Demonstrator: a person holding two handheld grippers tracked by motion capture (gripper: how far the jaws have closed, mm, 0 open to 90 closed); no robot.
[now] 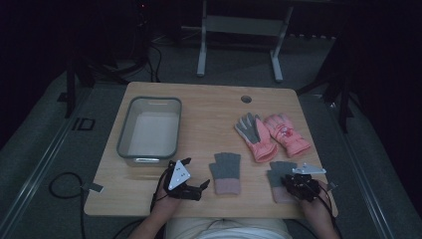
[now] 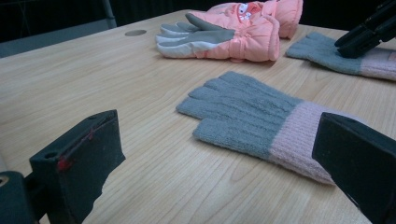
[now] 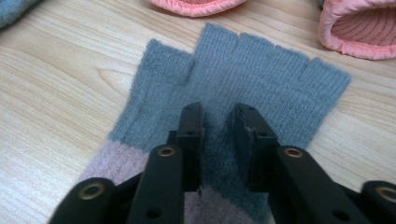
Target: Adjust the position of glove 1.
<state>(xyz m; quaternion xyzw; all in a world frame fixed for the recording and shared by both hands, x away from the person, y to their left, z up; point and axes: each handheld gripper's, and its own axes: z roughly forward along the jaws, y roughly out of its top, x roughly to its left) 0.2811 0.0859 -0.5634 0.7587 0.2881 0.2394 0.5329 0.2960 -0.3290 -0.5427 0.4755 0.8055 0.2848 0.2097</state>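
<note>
A: High view. Right gripper (image 1: 297, 183) sits directly over the right-hand grey knitted fingerless glove with pink cuff (image 1: 279, 180), near the front right corner of the wooden counter (image 1: 209, 107). Glove's long axis runs front to back, cuff toward the person. The right hand is plainly the nearer one.

B: Left gripper (image 1: 195, 188)?

A: Parked beside the matching second grey-and-pink knitted glove (image 1: 226, 172), not touching it. The translucent grey-rimmed plastic bin (image 1: 149, 127) stands well apart at the far left; bare wood lies between.

B: Left gripper view?

A: Jaws stand wide apart, nothing between them. Second glove (image 2: 261, 122) lies flat ahead, the pair of padded pink-and-grey winter gloves (image 2: 229, 29) beyond.

B: Right gripper view?

A: Jaws are narrowed over the palm of the glove (image 3: 243, 88), a ridge of knit between the fingertips (image 3: 192, 122). I judge a pinch forming, not a firm hold. The counter's edge is close, so a lift should go straight up, then left.
</note>
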